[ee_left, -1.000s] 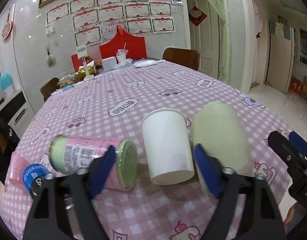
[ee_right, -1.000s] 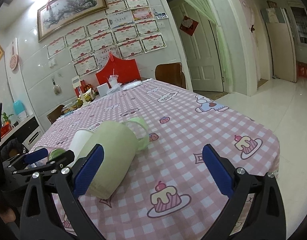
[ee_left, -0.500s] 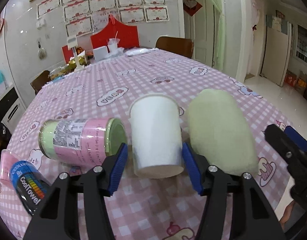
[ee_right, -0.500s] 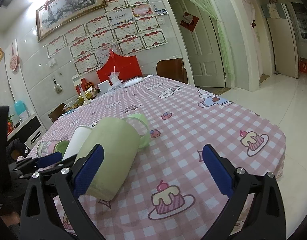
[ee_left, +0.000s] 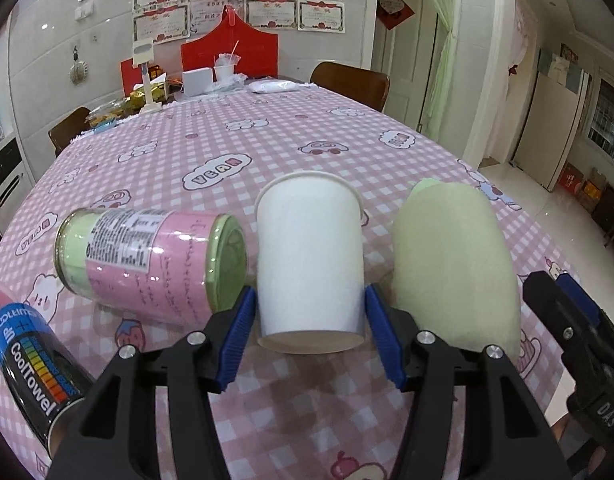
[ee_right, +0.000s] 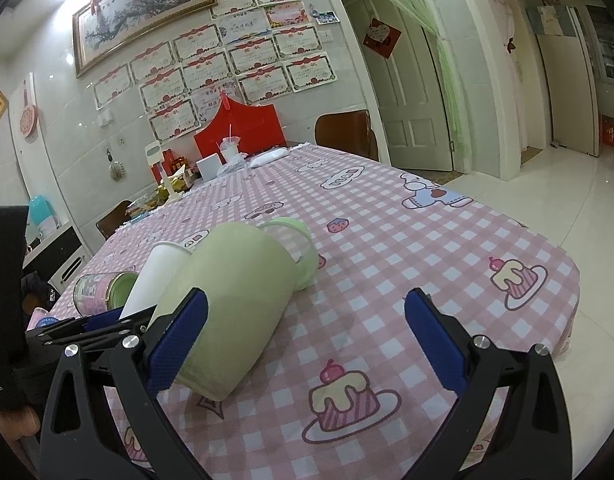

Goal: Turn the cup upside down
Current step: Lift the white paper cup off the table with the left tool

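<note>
A white paper cup (ee_left: 310,264) is held between the blue pads of my left gripper (ee_left: 309,330), which is shut on its lower body. The cup is lifted off the pink checked tablecloth, rim away from the camera and brown base toward it. In the right wrist view the cup (ee_right: 157,276) shows at left, behind a green bottle, with the left gripper's fingers (ee_right: 103,322) on it. My right gripper (ee_right: 305,350) is open and empty, low over the table, its left pad beside the green bottle.
A pink-labelled tin (ee_left: 151,266) lies on its side left of the cup. A pale green sleeved bottle (ee_left: 453,264) lies on its right, also in the right wrist view (ee_right: 231,304). A black CoolTowel can (ee_left: 35,364) lies at lower left. Clutter (ee_left: 195,80) and chairs stand at the table's far end.
My left gripper closed from wide open onto the white cup and raised it off the table. The right gripper stayed open and barely moved.
</note>
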Demonstrator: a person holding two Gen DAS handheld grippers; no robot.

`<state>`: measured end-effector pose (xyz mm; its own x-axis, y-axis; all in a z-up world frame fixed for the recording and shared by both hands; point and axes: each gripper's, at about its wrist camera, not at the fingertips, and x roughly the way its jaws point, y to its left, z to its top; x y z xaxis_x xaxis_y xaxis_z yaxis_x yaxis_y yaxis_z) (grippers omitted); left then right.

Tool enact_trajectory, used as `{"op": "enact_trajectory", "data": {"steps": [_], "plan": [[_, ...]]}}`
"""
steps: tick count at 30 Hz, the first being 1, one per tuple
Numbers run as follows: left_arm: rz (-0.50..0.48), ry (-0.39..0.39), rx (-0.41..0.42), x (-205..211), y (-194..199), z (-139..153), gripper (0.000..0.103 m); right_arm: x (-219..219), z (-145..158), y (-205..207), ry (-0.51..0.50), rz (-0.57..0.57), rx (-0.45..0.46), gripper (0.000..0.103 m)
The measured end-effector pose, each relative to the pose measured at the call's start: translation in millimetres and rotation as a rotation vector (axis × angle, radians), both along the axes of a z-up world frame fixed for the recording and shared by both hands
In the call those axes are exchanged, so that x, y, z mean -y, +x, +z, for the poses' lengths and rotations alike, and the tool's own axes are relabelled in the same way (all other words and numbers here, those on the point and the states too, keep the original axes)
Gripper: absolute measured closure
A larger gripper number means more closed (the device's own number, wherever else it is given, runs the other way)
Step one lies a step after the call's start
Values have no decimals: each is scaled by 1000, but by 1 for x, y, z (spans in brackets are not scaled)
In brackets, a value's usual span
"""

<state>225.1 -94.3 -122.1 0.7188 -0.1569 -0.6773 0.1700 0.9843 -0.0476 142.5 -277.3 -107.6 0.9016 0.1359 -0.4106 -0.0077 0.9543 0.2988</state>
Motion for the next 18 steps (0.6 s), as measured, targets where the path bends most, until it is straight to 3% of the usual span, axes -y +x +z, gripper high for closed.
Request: {"op": "enact_trajectory", "data": {"steps": [18], "plan": [[-82, -46, 23, -36, -83, 13, 47, -46, 22, -28, -114, 28, 28, 8]]}}
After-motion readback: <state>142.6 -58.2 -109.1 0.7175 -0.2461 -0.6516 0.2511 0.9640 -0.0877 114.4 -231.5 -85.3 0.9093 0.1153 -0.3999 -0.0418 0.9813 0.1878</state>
